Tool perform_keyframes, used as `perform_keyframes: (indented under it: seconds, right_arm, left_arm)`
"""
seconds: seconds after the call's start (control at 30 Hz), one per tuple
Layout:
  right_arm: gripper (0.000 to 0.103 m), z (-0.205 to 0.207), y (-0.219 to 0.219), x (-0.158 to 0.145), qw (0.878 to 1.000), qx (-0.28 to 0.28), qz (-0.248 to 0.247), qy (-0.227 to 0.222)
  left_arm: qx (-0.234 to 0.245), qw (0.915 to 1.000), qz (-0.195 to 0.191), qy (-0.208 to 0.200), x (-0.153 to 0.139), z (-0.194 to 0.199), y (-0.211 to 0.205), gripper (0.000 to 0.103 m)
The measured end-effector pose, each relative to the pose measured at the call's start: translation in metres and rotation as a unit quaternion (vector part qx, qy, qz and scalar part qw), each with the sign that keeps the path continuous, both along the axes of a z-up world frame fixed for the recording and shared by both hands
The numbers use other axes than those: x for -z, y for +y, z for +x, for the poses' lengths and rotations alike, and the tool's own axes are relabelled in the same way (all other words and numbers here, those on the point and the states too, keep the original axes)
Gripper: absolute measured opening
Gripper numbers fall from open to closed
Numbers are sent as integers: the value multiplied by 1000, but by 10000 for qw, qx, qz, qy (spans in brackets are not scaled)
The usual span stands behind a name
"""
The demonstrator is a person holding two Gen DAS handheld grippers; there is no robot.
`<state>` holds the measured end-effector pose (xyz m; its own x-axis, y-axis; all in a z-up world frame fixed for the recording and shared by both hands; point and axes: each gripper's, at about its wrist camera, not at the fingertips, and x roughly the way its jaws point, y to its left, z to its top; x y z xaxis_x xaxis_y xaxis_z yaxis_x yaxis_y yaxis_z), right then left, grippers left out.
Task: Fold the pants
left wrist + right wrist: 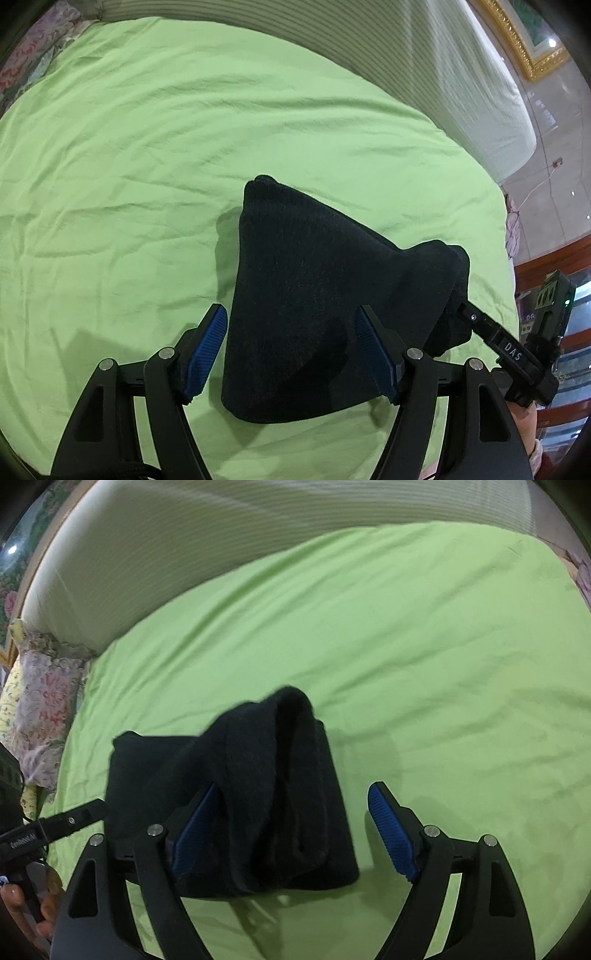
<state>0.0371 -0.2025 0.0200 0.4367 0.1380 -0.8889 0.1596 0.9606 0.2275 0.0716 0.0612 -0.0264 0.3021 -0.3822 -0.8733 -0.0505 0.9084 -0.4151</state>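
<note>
Dark, nearly black pants [314,306] lie folded into a thick bundle on the green bedsheet [129,166]. My left gripper [291,319] hovers over their near end. Its blue pads [207,354] stand wide apart and do not press the cloth. In the right wrist view the same pants [258,794] show a raised fold on top. My right gripper [293,794] is open too. One of its pads [195,830] is against the cloth and the other is out over bare sheet. A finger of the right gripper [480,325] shows at the bundle's right edge.
A pale striped mattress edge or bolster [406,55] runs along the far side of the bed. Floral pillows [48,701] lie at one end. Wooden furniture [554,266] stands past the bed's edge. A person's hand [22,904] grips the left gripper's handle.
</note>
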Motion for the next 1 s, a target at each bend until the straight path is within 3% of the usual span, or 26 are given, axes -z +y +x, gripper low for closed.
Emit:
perform_keyframes:
  seconds: [0.53,0.8,0.93,1.0]
  right_arm:
    - [83,-11,-24,18,9991,139,309,260]
    - [83,0,-18,8,9937,119,1116,27]
    - [83,8,-9,16,9953,10,957,145]
    - [77,8,-13,23,9945,21,1015,261]
  left_arm:
    - [48,9996,235,177,22,9,-8,74]
    - [37,9996,143,253,23,13,-7,73]
    - [11,9995,151,282,27,16,-6,75]
    - [15,9995,151,287,29,17,-6,75]
